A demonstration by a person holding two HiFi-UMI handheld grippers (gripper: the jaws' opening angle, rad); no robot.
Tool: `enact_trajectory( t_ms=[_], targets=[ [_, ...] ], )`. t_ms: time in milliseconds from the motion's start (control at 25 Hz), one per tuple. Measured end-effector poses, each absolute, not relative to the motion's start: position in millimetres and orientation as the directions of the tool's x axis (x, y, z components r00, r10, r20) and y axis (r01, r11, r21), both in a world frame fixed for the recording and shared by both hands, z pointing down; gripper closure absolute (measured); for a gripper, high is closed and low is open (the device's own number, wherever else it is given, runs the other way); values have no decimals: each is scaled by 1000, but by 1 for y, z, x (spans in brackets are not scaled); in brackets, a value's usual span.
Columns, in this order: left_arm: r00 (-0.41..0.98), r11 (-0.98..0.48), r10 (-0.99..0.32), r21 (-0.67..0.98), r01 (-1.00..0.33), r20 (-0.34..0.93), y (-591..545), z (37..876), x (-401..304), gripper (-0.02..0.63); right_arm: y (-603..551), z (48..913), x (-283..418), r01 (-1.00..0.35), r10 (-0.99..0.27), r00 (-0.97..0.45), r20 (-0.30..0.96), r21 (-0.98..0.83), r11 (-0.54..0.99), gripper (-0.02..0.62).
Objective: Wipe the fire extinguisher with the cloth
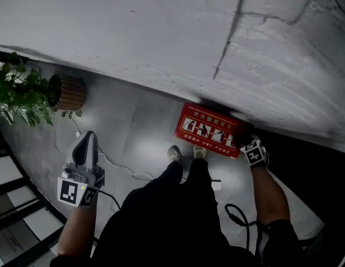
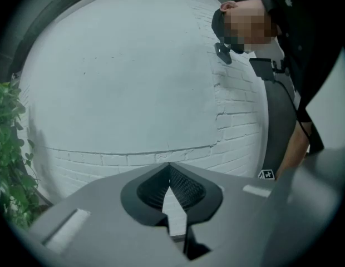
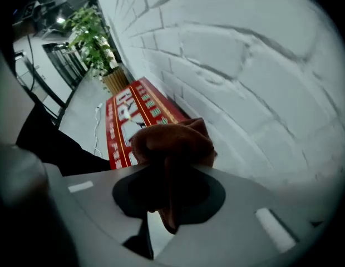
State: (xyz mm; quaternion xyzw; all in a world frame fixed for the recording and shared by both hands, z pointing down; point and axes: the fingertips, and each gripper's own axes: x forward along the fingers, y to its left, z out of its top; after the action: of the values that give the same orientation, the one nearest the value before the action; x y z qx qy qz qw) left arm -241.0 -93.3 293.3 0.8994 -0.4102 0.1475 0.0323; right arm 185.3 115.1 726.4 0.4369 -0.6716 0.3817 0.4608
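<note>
A red fire extinguisher box (image 1: 208, 129) with white pictograms lies on the grey floor against the white brick wall (image 1: 161, 32). My right gripper (image 1: 247, 142) hangs over the box's right end, pointing steeply down. In the right gripper view it (image 3: 168, 167) is shut on a bunched brown cloth (image 3: 172, 142), which hides the jaw tips; the red box (image 3: 131, 113) runs along the wall beyond it. My left gripper (image 1: 87, 137) is held off to the left, well away from the box. In its own view the left gripper (image 2: 169, 168) faces bare wall with its tips touching and nothing between them.
A leafy plant (image 1: 19, 93) in a ribbed brown pot (image 1: 70, 92) stands at the left by the wall. A white cable (image 1: 122, 170) trails over the floor. The person's shoes (image 1: 186, 152) stand just before the box. A black cable (image 1: 239, 216) loops by the right arm.
</note>
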Motion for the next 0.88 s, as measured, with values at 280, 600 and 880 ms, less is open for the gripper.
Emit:
enact_trajectory(
  t_ms=[280, 600, 880],
  targets=[
    [472, -532, -817, -117, -839, 331, -70, 291, -312, 606, -11, 726, 23, -769, -273, -432, 859, -194, 609, 526],
    [288, -371, -891, -197, -908, 352, -30, 263, -380, 606, -54, 765, -78, -591, -79, -402, 912, -192, 784, 528],
    [357, -432, -866, -164, -887, 352, -41, 277, -350, 606, -34, 764, -35, -679, -77, -393, 916, -233, 696, 531]
  ],
)
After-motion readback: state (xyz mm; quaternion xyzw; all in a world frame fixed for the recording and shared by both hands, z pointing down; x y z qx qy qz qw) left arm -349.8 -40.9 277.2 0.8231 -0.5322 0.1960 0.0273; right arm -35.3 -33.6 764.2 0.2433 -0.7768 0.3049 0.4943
